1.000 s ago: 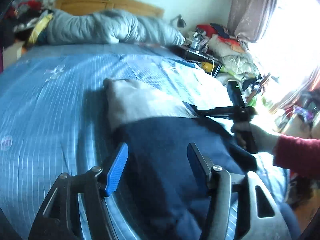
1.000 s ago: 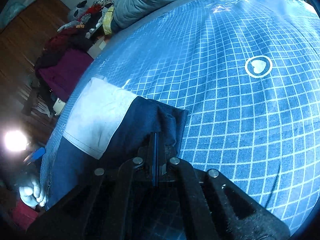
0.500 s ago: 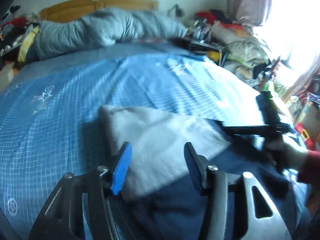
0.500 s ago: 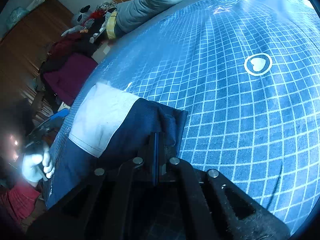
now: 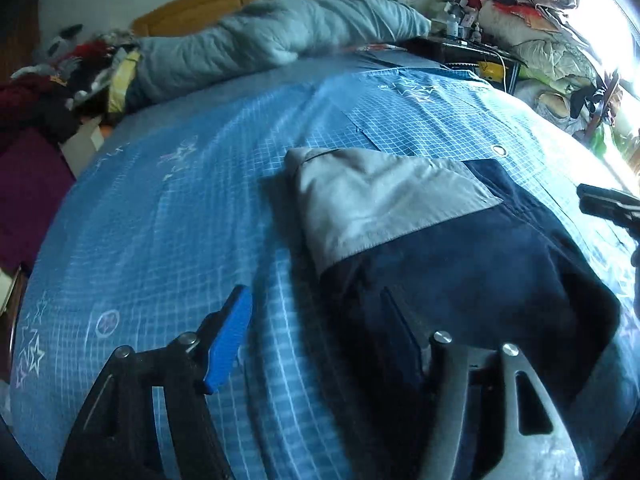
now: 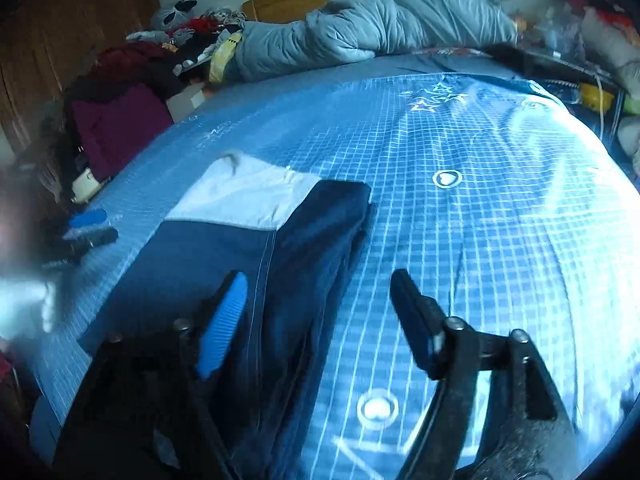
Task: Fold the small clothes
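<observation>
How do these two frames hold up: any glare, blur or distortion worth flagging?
Left wrist view: window glare blows out the upper right corner; fisheye bows the blue grid sheet; garment fairly sharp. Right wrist view: white flare at left edge, motion blur on the right gripper.

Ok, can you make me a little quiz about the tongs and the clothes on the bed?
1. True or false: the right tongs are clamped on the navy garment.
2. What colour is the panel at the garment's far end? A) red B) light grey C) green
3. Fill in: the garment lies on a blue ____ sheet.

Key: 1 false, both the right and the left tongs are open; 2 B; 3 checked.
</observation>
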{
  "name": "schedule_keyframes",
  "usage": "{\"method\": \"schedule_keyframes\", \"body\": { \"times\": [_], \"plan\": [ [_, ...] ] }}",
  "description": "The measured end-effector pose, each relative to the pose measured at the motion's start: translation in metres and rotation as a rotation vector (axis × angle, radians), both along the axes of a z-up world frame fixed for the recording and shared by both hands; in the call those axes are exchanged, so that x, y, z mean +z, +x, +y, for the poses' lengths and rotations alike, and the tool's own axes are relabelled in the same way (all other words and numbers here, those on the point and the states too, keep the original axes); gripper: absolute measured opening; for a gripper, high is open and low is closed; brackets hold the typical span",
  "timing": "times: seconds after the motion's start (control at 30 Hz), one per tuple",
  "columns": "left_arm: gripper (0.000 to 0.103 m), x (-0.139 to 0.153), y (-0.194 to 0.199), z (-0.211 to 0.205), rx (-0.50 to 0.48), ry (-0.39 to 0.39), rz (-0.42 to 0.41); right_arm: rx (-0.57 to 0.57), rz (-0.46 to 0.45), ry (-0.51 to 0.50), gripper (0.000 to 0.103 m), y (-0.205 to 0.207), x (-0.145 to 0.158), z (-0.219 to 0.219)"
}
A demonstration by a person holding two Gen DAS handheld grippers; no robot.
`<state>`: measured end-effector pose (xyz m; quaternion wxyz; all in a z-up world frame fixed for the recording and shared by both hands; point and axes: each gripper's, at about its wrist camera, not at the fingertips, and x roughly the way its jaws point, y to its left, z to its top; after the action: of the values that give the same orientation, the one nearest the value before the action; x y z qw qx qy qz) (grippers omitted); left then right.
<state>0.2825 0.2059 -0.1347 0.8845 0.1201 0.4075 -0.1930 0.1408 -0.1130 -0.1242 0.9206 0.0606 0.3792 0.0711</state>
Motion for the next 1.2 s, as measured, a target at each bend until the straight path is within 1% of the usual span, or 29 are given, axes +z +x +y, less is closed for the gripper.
{"method": "schedule_keyframes", "body": {
  "times": [0.03,0.07,0.13,0.23,0.27,0.33,0.4,0.47,0.5,0.53,0.57,0.6,0.63,0.7,0.73,0.77,0.87,1.03,1.17,1.2],
  "plan": [
    [0.071,0.004,-0.015,0.008,0.019,0.005,-0.003,-0.019,0.007,-0.061,0.09,-0.024,-0.001,0.007],
    [0.071,0.006,-0.03,0.014,0.038,0.011,-0.001,-0.035,0.016,-0.098,0.092,-0.041,-0.003,0.01],
    [0.071,0.011,-0.056,0.025,0.056,-0.008,0.013,-0.082,0.058,-0.153,0.095,-0.079,-0.013,0.016],
    [0.071,0.006,-0.087,0.035,0.071,-0.013,0.039,-0.132,0.144,-0.167,0.095,-0.115,-0.03,0.016],
    [0.071,0.001,-0.097,0.038,0.073,-0.019,0.053,-0.145,0.158,-0.179,0.095,-0.122,-0.031,0.019],
    [0.071,-0.011,-0.117,0.041,0.076,-0.005,0.07,-0.165,0.182,-0.194,0.095,-0.136,-0.038,0.021],
    [0.071,-0.03,-0.131,0.044,0.082,-0.004,0.102,-0.195,0.195,-0.203,0.095,-0.146,-0.045,0.023],
    [0.071,-0.049,-0.145,0.048,0.096,0.005,0.138,-0.225,0.226,-0.198,0.095,-0.153,-0.056,0.022],
    [0.071,-0.058,-0.148,0.049,0.105,0.002,0.164,-0.235,0.23,-0.193,0.097,-0.159,-0.059,0.023],
    [0.071,-0.069,-0.151,0.052,0.116,-0.005,0.197,-0.246,0.216,-0.196,0.1,-0.161,-0.061,0.022],
    [0.075,-0.078,-0.156,0.054,0.132,-0.018,0.202,-0.255,0.21,-0.203,0.103,-0.167,-0.06,0.025],
    [0.078,-0.078,-0.158,0.054,0.141,-0.027,0.172,-0.257,0.206,-0.202,0.103,-0.167,-0.06,0.023],
    [0.082,-0.079,-0.16,0.054,0.153,-0.018,0.164,-0.257,0.2,-0.195,0.103,-0.167,-0.062,0.021],
    [0.09,-0.079,-0.159,0.053,0.171,-0.014,0.178,-0.259,0.191,-0.184,0.103,-0.17,-0.065,0.02],
    [0.099,-0.08,-0.158,0.053,0.188,-0.004,0.184,-0.261,0.187,-0.184,0.103,-0.169,-0.064,0.02],
    [0.103,-0.082,-0.158,0.054,0.212,0.007,0.188,-0.26,0.183,-0.189,0.103,-0.17,-0.065,0.021],
    [0.103,-0.082,-0.156,0.056,0.213,-0.016,0.208,-0.26,0.174,-0.184,0.103,-0.171,-0.066,0.02],
    [0.103,-0.082,-0.163,0.058,0.228,-0.021,0.218,-0.259,0.172,-0.183,0.103,-0.172,-0.067,0.02],
    [0.103,-0.083,-0.158,0.057,0.25,-0.019,0.219,-0.26,0.175,-0.185,0.103,-0.172,-0.067,0.02],
    [0.103,-0.083,-0.151,0.058,0.253,-0.022,0.221,-0.259,0.177,-0.187,0.103,-0.173,-0.067,0.02]
  ]
}}
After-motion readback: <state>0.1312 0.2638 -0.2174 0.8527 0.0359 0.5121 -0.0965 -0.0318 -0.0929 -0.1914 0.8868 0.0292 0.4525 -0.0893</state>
